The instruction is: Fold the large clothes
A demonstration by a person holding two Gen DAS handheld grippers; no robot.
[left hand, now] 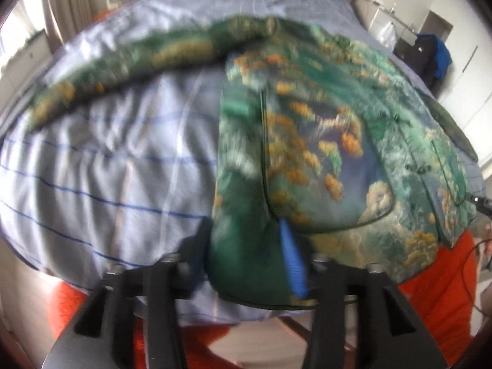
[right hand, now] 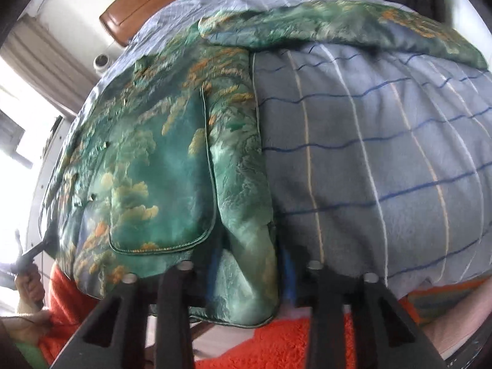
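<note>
A green padded jacket with orange and cream landscape print lies flat on the bed, its hem toward me. One sleeve stretches out to the left, the other sleeve to the right. My left gripper is shut on one lower hem corner, thick fabric filling the gap beside its blue pad. In the right wrist view the jacket shows a patch pocket. My right gripper is shut on the other hem corner, which bulges over the bed's edge.
The bed sheet is blue-grey with thin check lines. A wooden headboard is at the far end. A red rug lies below the near edge. A hand shows far left. Dark bags stand far right.
</note>
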